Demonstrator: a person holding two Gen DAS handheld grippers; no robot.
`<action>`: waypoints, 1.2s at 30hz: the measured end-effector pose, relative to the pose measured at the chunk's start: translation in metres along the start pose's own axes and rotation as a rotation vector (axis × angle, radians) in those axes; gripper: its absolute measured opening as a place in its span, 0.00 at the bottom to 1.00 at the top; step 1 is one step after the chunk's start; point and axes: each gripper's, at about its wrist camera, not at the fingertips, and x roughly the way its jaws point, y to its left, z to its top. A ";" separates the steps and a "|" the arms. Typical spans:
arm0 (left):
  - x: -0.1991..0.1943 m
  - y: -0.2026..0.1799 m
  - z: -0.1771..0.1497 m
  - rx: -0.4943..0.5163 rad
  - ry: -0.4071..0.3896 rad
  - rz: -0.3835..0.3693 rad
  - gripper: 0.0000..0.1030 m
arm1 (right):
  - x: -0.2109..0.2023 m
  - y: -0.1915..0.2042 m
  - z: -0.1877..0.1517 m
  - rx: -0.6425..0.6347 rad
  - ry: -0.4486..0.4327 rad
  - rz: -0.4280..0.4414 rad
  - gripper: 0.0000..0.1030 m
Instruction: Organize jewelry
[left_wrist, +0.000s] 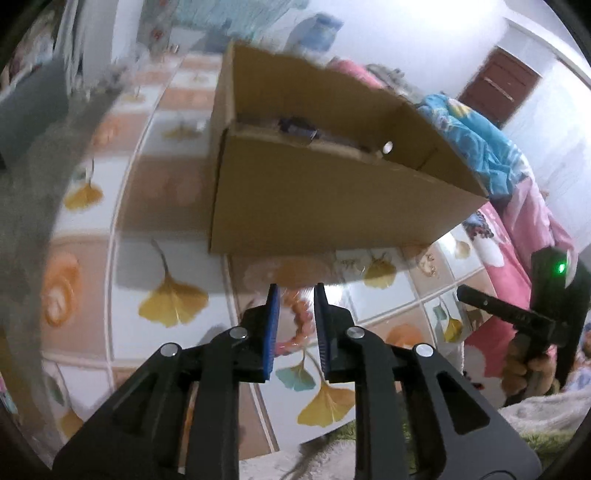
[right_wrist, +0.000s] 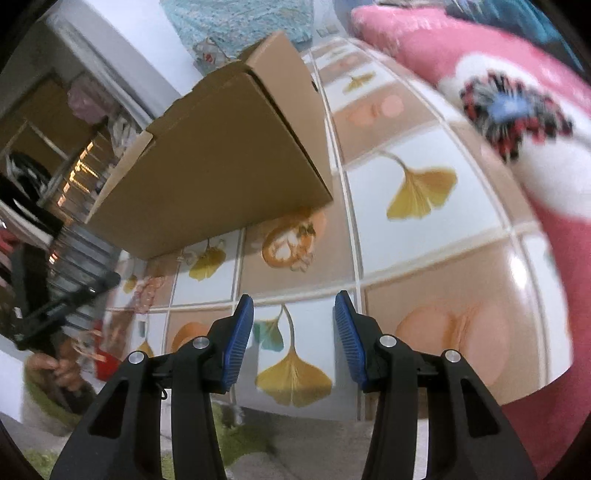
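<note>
Two grippers hovered: left gripper (left_wrist: 295, 295), fingers narrowly parted, straddled the pink bracelet (left_wrist: 300, 320), unpinched; right gripper (right_wrist: 294, 301) spread, empty, farther off.

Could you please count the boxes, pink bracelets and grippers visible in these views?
Box: 1
Pink bracelet: 1
Grippers, left gripper and right gripper: 2
Total: 4

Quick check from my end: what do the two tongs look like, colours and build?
Both the left tongs and right tongs are matte black plastic, with silver pivot bolts and ribbed blue pads. A green indicator light glows on the right unit's black body.
</note>
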 end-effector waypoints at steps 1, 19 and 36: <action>-0.003 -0.005 0.003 0.029 -0.020 0.003 0.17 | -0.002 0.003 0.005 -0.004 -0.008 0.017 0.43; 0.013 -0.019 0.049 0.097 -0.088 -0.020 0.25 | 0.007 0.027 0.087 -0.032 -0.102 0.034 0.43; 0.065 -0.107 -0.036 0.370 0.221 0.008 0.80 | 0.030 0.053 -0.007 -0.276 0.170 -0.285 0.80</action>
